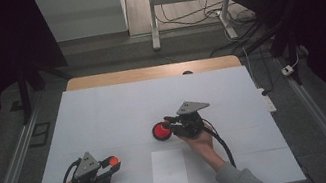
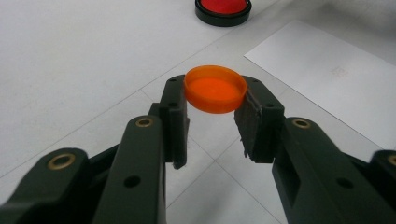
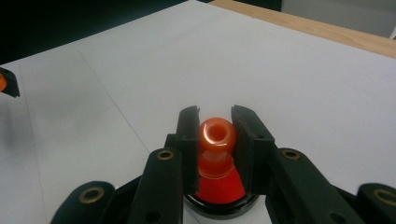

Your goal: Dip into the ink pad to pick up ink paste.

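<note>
In the left gripper view a shallow orange cap (image 2: pixel 215 88) is pinched by its rim, hollow side up, in my left gripper (image 2: pixel 212 100); this gripper (image 1: pixel 111 163) hovers at the table's near left. My right gripper (image 3: pixel 215 122) is shut on a translucent orange knob-shaped piece (image 3: pixel 217 137) with a rounded hollow top. Directly beneath it lies a red disc with a black rim (image 3: pixel 219 198); I cannot tell whether they touch. From above, the right gripper (image 1: pixel 169 122) is at mid-table over the red disc (image 1: pixel 160 132).
A white paper sheet (image 1: pixel 169 171) lies near the front edge between my hands. The white table top (image 1: pixel 103 109) ends in a wooden strip (image 1: pixel 147 72) at the back. Desk legs and cables (image 1: pixel 198 14) stand beyond it.
</note>
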The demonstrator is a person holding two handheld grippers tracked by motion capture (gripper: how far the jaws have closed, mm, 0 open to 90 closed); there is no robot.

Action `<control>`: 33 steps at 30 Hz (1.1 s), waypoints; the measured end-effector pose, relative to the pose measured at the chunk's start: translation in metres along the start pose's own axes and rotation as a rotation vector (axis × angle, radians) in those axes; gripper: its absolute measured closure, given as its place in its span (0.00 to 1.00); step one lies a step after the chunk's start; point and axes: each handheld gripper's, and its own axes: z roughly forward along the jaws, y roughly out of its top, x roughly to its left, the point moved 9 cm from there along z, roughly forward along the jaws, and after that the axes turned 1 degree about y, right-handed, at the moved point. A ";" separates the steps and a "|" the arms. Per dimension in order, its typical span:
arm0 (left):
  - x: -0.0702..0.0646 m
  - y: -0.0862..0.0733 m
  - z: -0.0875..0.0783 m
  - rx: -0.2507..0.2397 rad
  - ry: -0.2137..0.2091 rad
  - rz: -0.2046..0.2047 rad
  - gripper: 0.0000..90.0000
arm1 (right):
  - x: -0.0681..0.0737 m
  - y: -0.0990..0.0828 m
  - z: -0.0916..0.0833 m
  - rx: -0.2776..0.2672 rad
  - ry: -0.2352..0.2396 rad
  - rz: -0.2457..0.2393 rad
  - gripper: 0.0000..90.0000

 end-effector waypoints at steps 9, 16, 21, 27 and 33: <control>0.002 -0.001 0.000 0.002 0.004 -0.005 0.72 | -0.007 -0.004 0.009 0.026 -0.009 0.018 0.80; 0.002 -0.001 0.000 0.000 0.006 -0.006 0.72 | -0.006 -0.009 0.017 0.046 -0.004 0.012 0.80; 0.002 -0.001 0.000 0.003 0.004 -0.003 0.72 | -0.005 -0.012 0.021 0.062 -0.010 -0.001 0.80; 0.003 -0.001 0.000 0.002 0.006 -0.005 0.72 | -0.006 -0.015 0.025 0.076 -0.010 -0.002 0.80; 0.002 -0.002 0.000 0.004 0.004 -0.003 0.72 | -0.005 -0.016 0.027 0.086 -0.015 -0.012 0.80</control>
